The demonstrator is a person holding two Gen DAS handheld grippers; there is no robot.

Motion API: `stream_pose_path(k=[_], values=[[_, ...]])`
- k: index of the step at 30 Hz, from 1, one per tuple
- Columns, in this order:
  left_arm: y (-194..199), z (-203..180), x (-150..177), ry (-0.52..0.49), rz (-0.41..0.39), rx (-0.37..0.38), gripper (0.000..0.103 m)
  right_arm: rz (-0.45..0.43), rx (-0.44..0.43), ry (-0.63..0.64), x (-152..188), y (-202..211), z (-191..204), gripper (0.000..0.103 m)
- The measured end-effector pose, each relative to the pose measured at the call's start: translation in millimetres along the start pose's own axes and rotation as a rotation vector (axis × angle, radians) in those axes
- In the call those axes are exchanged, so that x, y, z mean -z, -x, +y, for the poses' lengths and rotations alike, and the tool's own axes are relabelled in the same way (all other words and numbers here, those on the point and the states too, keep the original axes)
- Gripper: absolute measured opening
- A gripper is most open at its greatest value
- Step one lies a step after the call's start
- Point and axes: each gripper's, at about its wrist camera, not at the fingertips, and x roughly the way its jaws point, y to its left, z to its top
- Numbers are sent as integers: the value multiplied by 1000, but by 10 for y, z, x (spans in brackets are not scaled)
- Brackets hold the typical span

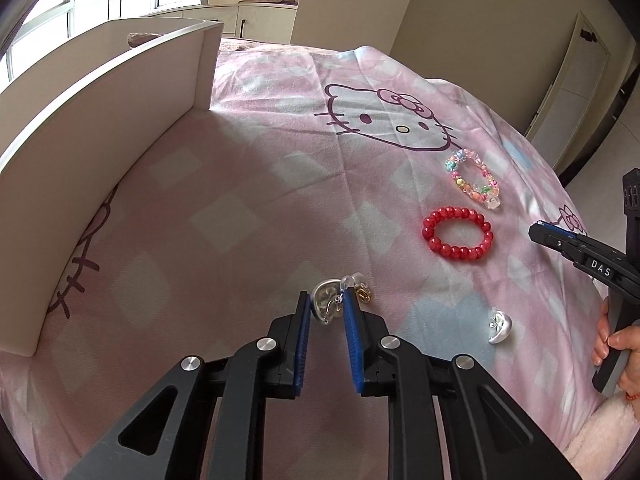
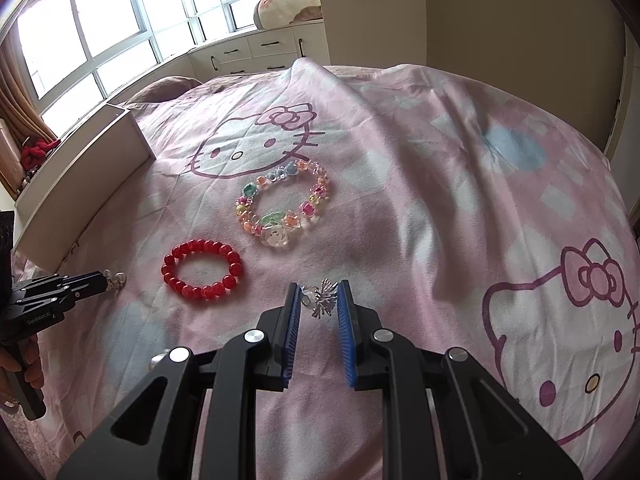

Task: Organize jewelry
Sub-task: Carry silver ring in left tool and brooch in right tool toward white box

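Note:
On a pink Hello Kitty sheet lie a red bead bracelet [image 1: 457, 235] [image 2: 202, 270] and a multicolour bead bracelet [image 1: 473, 178] [image 2: 282, 205]. My left gripper [image 1: 326, 304] is open, its blue pads either side of a silver earring [image 1: 325, 300], with a small gold piece [image 1: 363, 293] beside it. A second silver earring [image 1: 500, 326] lies to the right. My right gripper [image 2: 319, 300] is open around a silver spiky brooch-like piece [image 2: 322, 298] lying on the sheet. The white open box [image 1: 100, 128] [image 2: 80, 172] stands at the left.
The right gripper's body and the holding hand show at the right edge of the left wrist view [image 1: 592, 264]; the left gripper shows at the left of the right wrist view [image 2: 48, 292]. Windows and white cabinets [image 2: 256, 48] lie beyond the bed.

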Motion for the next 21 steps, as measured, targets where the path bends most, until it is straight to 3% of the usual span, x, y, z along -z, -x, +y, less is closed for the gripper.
stream_pose_path(k=[12, 14, 17, 21], values=[[197, 118, -68, 27, -36, 17, 21, -47, -20, -20, -46, 126, -30, 19], [159, 144, -77, 28, -1, -2, 22, -39, -21, -20, -47, 114, -29, 19], [97, 255, -47, 75, 31, -15, 34, -36, -15, -15, -44, 112, -15, 19], [99, 365, -7, 132, 22, -3, 34, -33, -13, -16, -41, 111, -14, 19]])
